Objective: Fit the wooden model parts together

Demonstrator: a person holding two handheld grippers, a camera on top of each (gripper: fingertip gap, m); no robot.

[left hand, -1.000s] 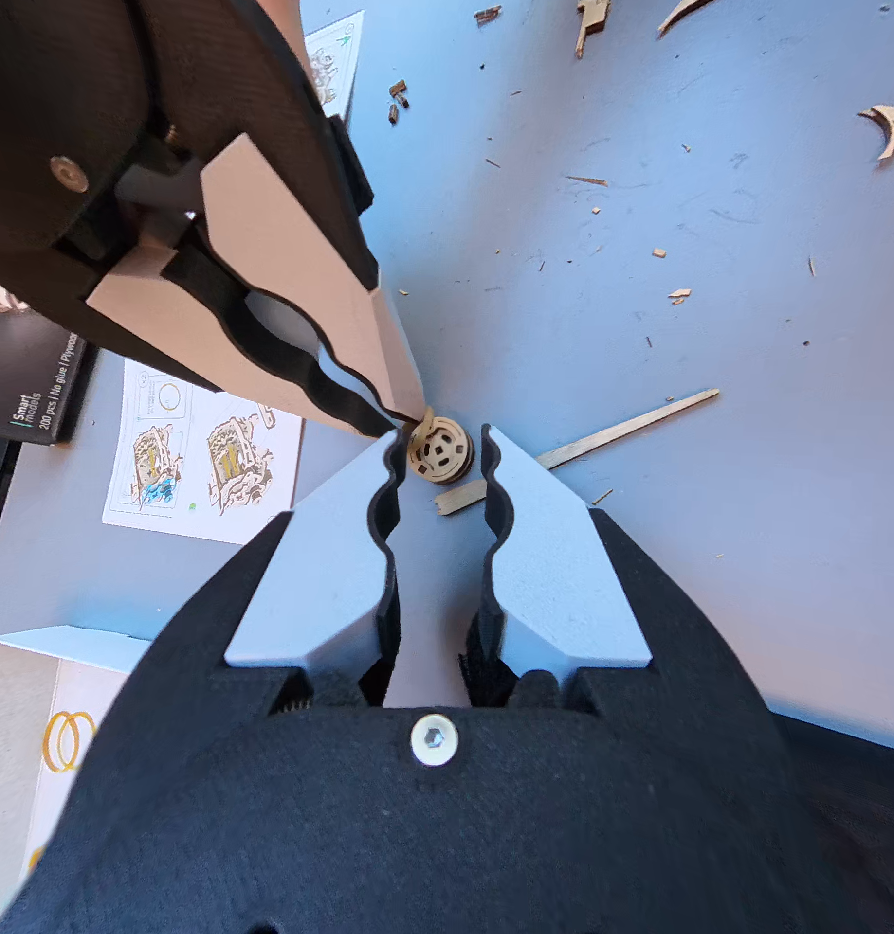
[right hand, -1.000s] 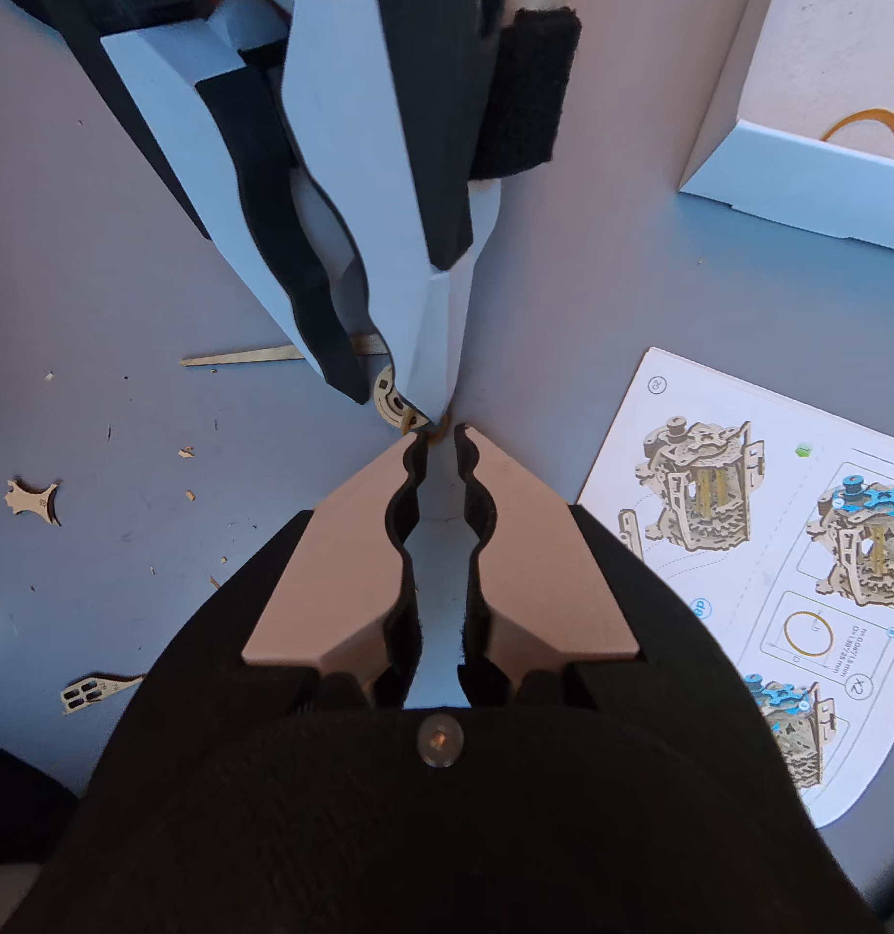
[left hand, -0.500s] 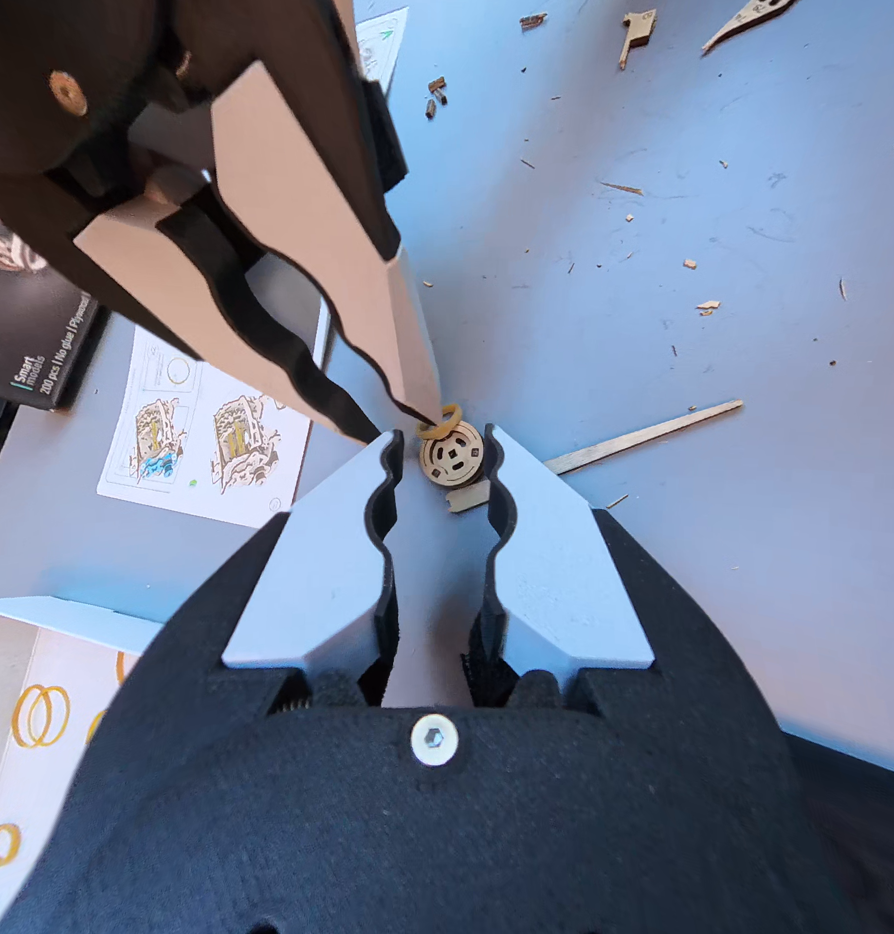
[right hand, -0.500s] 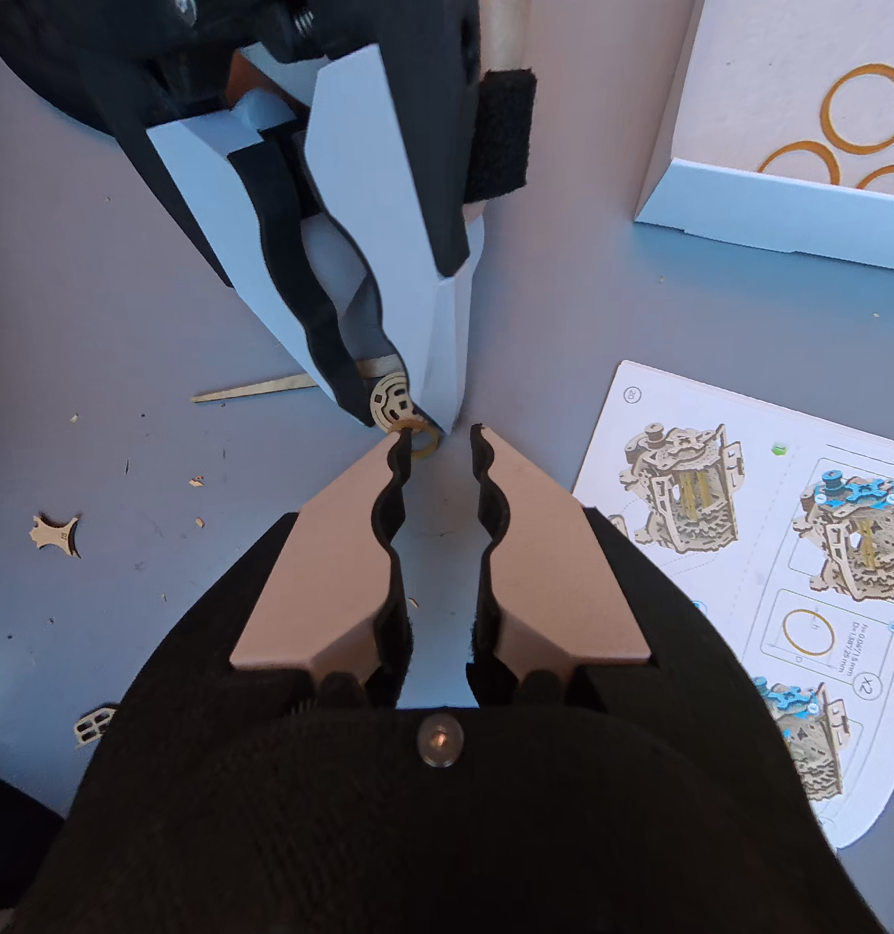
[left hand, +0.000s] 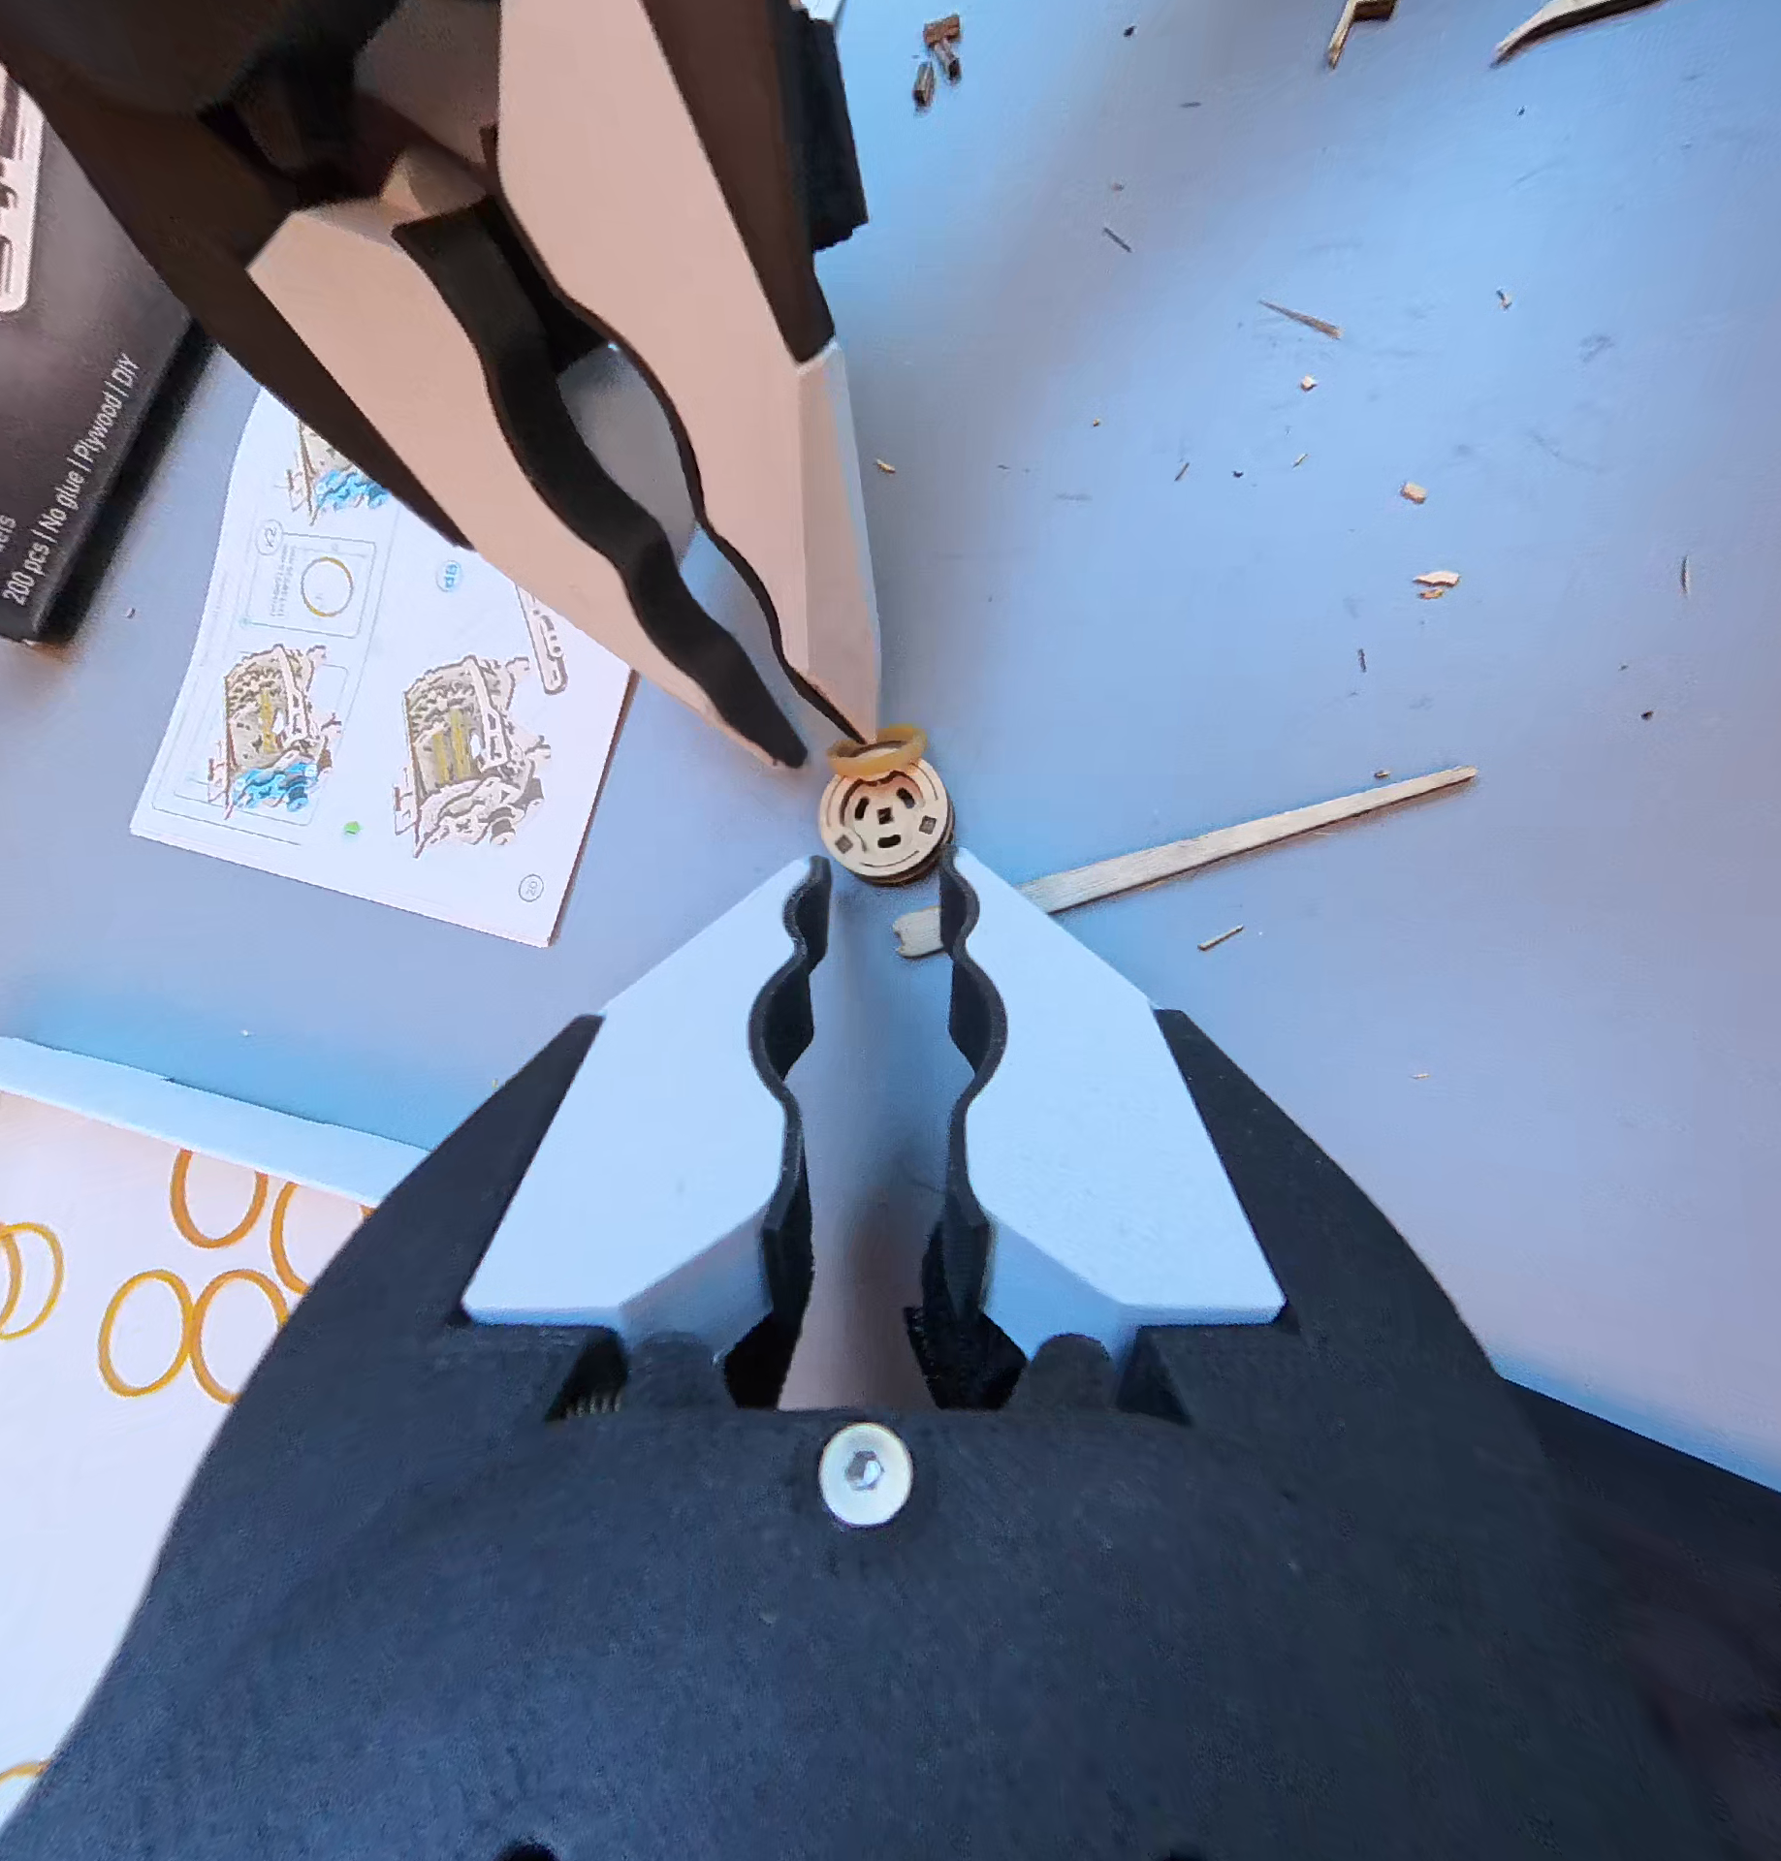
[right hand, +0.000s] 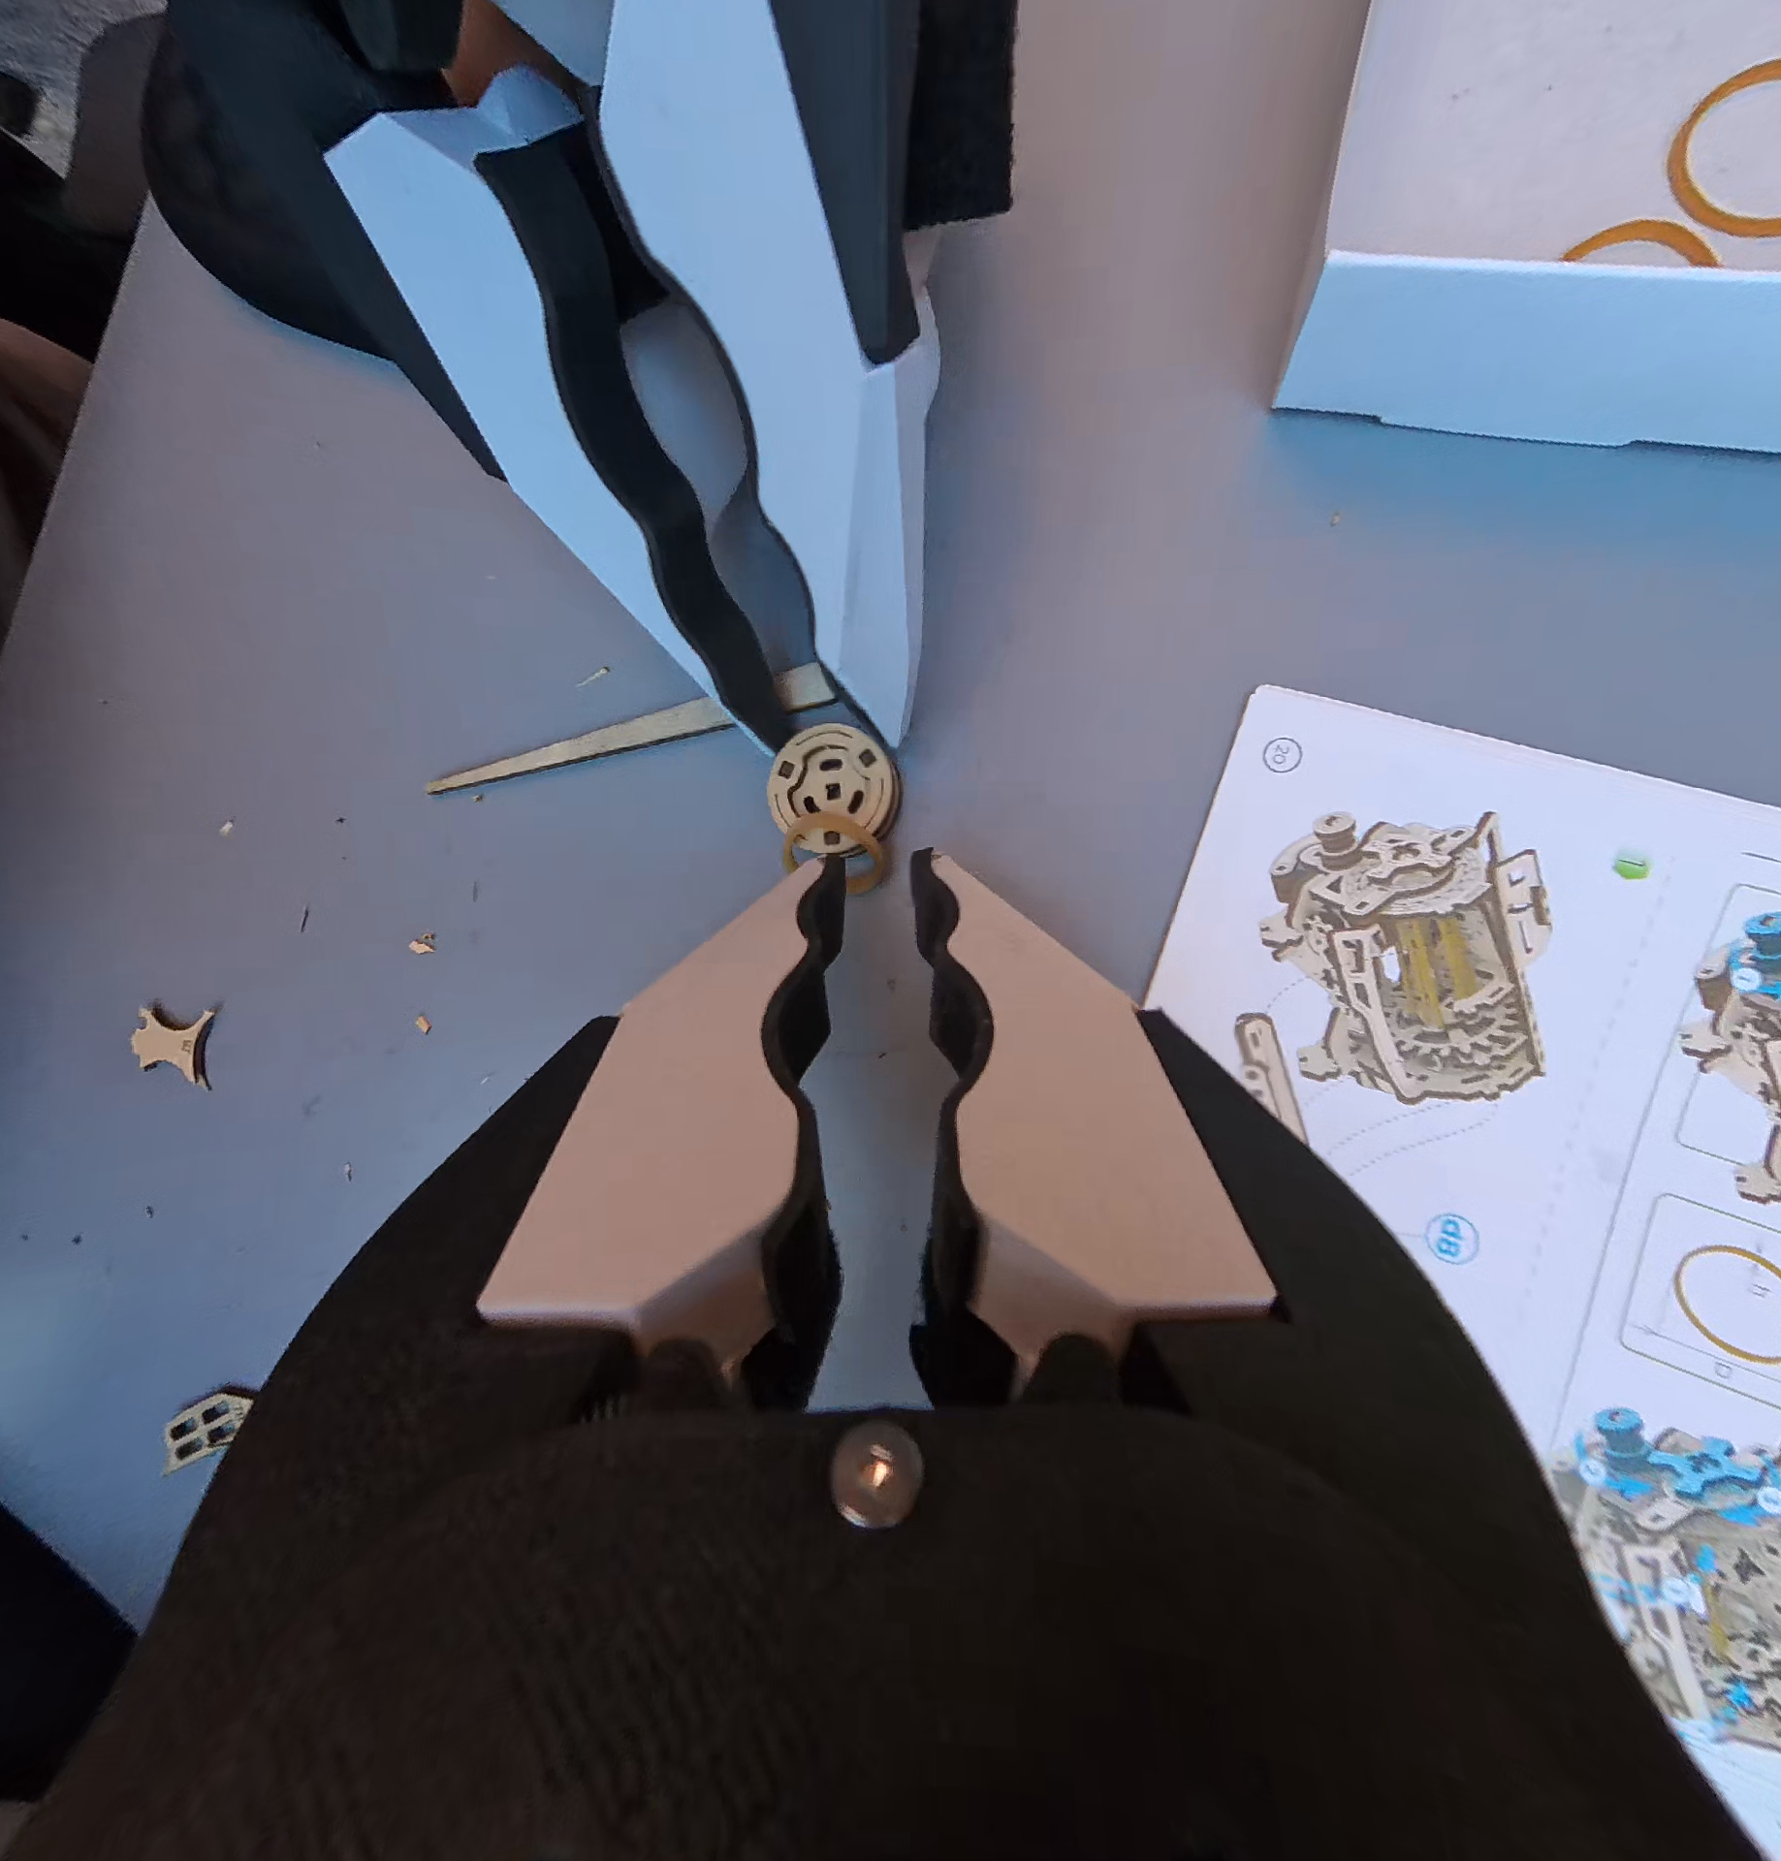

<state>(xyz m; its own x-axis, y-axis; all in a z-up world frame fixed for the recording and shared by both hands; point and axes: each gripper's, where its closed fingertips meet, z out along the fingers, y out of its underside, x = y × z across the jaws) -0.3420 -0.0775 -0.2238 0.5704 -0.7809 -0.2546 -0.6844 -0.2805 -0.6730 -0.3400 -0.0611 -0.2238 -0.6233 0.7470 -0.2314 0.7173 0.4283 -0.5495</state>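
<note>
A round slotted wooden disc sits on the blue-grey table, clasped at its edges by the tips of my left gripper, which has pale blue fingers. A small yellow rubber band lies against the disc's far rim, hooked on one fingertip of my right gripper, which has beige fingers. In the right wrist view the right gripper has a narrow gap between its jaws. The band lies under its left tip, just before the disc and the left gripper.
A thin wooden stick lies beside the disc. An instruction sheet lies to one side. There is a white box with several yellow bands, and a black box. Wooden offcuts and chips are scattered on the table. The grippers are tip to tip, or close to it.
The band has moved from beside the disc onto its rim at the right fingertip. The right jaws widened, then narrowed again. The disc stays between the left tips.
</note>
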